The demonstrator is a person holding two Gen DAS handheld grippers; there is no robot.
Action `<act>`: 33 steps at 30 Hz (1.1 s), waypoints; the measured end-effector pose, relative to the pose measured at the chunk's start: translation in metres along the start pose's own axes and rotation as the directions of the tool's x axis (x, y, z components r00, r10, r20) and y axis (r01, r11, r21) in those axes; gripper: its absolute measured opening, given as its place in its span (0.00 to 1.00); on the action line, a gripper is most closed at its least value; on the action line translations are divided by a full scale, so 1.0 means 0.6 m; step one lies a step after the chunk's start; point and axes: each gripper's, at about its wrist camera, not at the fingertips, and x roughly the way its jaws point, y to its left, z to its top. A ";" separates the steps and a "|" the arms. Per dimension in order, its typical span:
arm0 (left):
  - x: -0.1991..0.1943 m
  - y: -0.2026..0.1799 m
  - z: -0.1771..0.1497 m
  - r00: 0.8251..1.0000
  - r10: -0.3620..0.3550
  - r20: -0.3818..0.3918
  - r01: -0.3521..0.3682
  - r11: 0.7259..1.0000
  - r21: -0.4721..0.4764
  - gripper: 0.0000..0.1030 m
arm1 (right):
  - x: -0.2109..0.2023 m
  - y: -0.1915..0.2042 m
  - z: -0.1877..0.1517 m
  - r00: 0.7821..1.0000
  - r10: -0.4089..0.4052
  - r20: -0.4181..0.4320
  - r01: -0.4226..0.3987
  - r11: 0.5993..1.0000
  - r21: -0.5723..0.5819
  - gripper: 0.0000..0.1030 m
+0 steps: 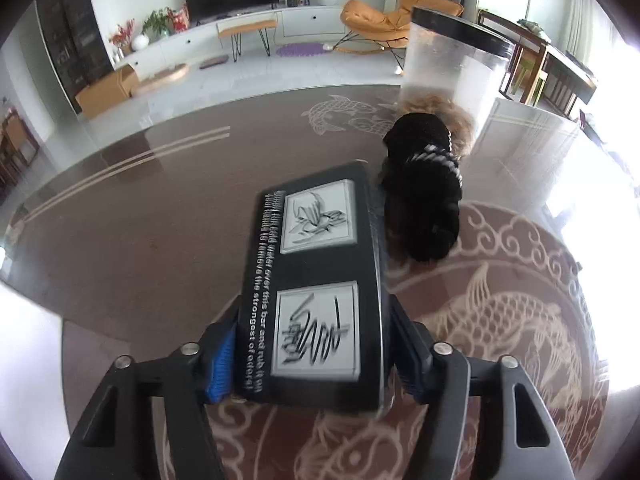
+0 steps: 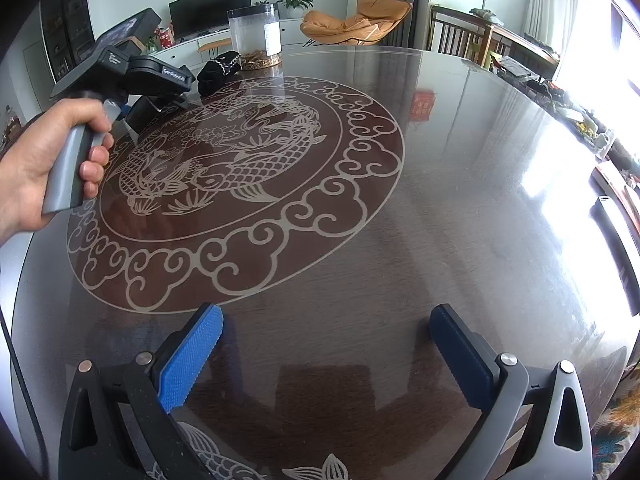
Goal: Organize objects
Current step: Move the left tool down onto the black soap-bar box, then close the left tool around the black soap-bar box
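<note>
A black box (image 1: 316,280) with white printed text and two sketch panels sits between the blue pads of my left gripper (image 1: 313,314), which is shut on its long sides just above the table. Just beyond it lies a black knitted item with tan fur trim (image 1: 424,200). A tall clear jar with a black lid (image 1: 452,64) stands behind that. In the right wrist view a hand (image 2: 36,160) holds the left gripper at the far left, near the knitted item (image 2: 218,72) and the jar (image 2: 256,36). My right gripper (image 2: 326,312) hovers open over bare tabletop, nothing between its fingers.
The round dark glass table (image 2: 400,240) bears a pale fish-and-cloud pattern in its middle. Its far edge runs behind the jar. Beyond are an orange lounge chair (image 2: 352,20), a TV cabinet and wooden dining chairs at the right.
</note>
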 end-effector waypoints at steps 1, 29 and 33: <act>-0.006 -0.001 -0.009 1.000 0.010 0.007 -0.010 1.000 0.007 0.62 | 0.000 0.000 0.000 1.000 0.000 0.000 0.000 1.000 0.000 1.00; -0.139 0.086 -0.236 0.981 0.183 0.070 -0.184 0.983 0.009 1.00 | 0.000 -0.001 0.000 1.000 0.000 0.000 0.000 1.000 -0.001 1.00; -0.128 0.105 -0.225 0.987 0.147 0.065 -0.146 0.989 -0.018 1.00 | 0.000 -0.001 -0.001 1.000 0.000 0.000 0.000 1.000 -0.001 1.00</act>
